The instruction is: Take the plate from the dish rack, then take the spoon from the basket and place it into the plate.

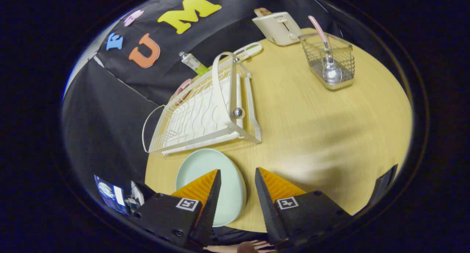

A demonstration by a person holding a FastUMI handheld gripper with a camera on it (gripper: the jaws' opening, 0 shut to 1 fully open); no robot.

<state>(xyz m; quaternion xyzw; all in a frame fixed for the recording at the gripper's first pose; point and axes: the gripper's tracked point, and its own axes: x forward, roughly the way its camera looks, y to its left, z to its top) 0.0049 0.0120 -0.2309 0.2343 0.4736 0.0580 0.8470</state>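
- My tongs gape, holding nothing; plate lies on tabletop beneath them.
- Spoon stands handle-up in basket, well beyond, to the right.

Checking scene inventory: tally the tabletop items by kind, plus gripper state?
Plate: 1
Dish rack: 1
Basket: 1
Spoon: 1
Toaster: 1
Tubes: 2
Total: 7
Gripper: open, holding nothing, one finger over the plate.

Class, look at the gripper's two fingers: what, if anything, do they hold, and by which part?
Nothing is held. The gripper is open; the plate lies flat on the table, partly under one finger.
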